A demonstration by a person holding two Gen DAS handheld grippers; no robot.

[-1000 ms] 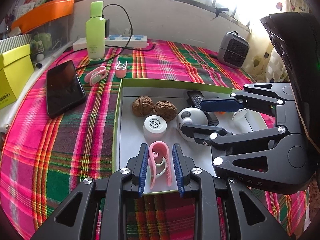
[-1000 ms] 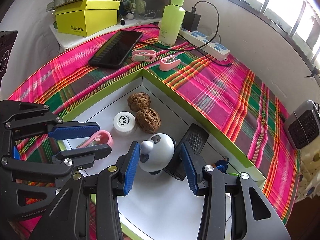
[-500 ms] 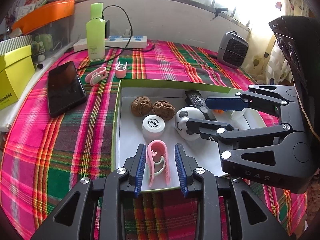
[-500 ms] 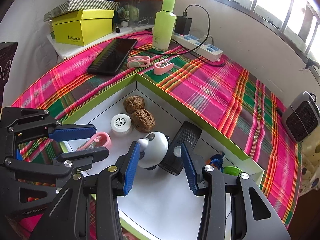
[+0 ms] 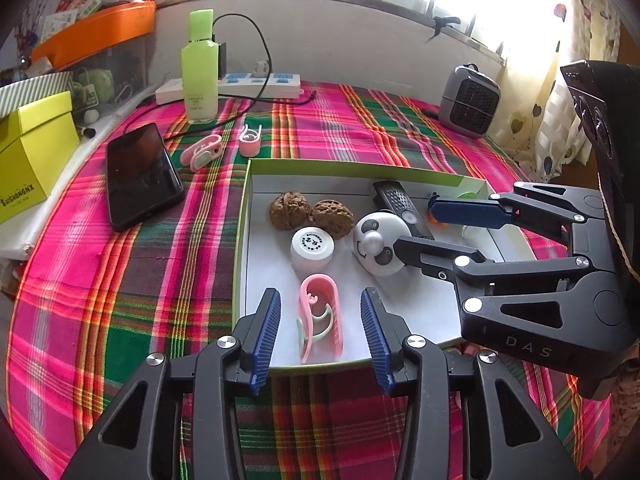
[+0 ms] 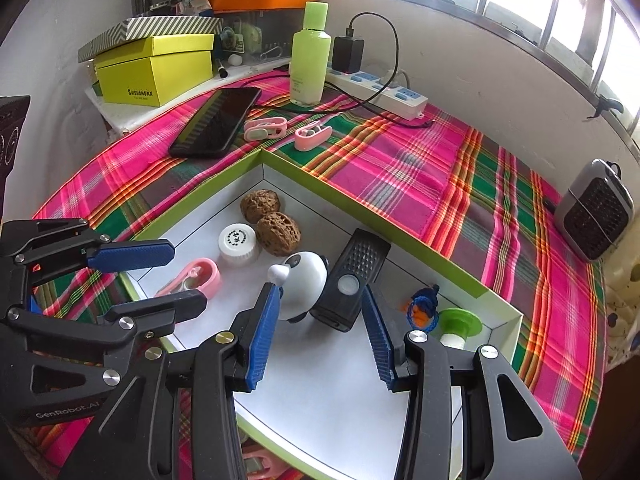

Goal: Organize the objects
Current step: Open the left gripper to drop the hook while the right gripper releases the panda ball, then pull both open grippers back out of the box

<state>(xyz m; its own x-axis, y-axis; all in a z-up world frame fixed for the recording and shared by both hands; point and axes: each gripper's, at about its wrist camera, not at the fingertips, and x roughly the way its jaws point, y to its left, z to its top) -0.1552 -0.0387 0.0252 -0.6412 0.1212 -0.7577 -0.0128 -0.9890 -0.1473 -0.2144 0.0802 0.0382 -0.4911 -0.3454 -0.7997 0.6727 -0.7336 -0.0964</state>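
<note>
On the plaid-clothed worktop (image 5: 120, 300), the shallow green-rimmed white box (image 5: 242, 240) is holding the pink plastic clip (image 5: 320, 316) at its near left edge. The left tongs (image 5: 320, 332) are opening around it, pads clear: a release step, I judge. The right tongs (image 6: 320, 332) are hanging released near the round panda toy (image 6: 306, 276); next probably calls for fetching the two pink clips (image 5: 202, 152) lying far left.

The right gripper (image 6: 320, 328) hovers over the white tray (image 6: 400, 236), jaws apart around the panda figure (image 6: 306, 280) and black remote (image 6: 352, 280). A pink clip (image 6: 196, 276) lies by the tray's left edge, between the left gripper's (image 6: 160, 276) opening jaws.
</note>
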